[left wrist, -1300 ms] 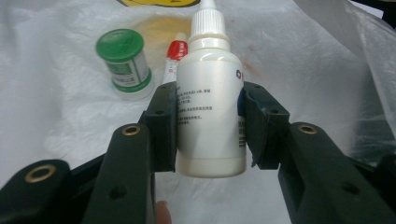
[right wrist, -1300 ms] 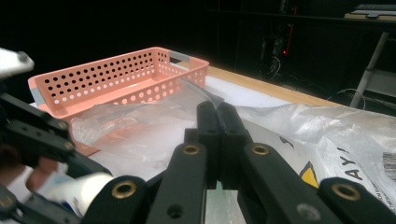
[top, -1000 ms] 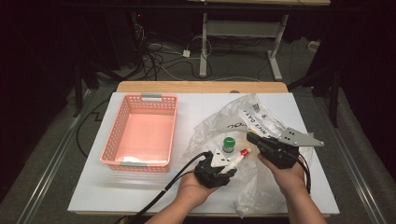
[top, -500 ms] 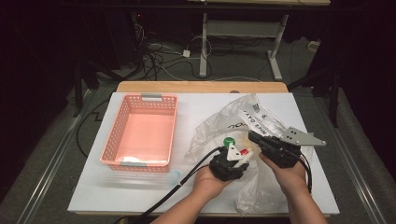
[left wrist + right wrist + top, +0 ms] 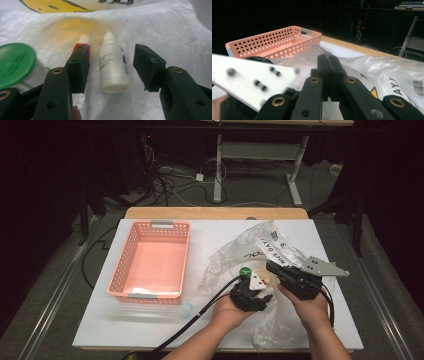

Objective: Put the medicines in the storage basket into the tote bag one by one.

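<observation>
On the bench (image 5: 150,325) the basket (image 5: 151,261) sits at the left and the plastic bag (image 5: 260,252) lies spread at the right, well apart from it. The dropper bottle (image 5: 113,67) lies on the bag between the jaws of the left tool (image 5: 111,66), untouched by either. A capped jar (image 5: 16,63) stands left of it, and a small tube (image 5: 83,41) lies between them.

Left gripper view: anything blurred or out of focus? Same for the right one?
Left gripper view: white dropper bottle sharp, green lid soft at the near edge. Right gripper view: white plate close to the lens smeared, pink basket clear. High view: room dark beyond the table.
</observation>
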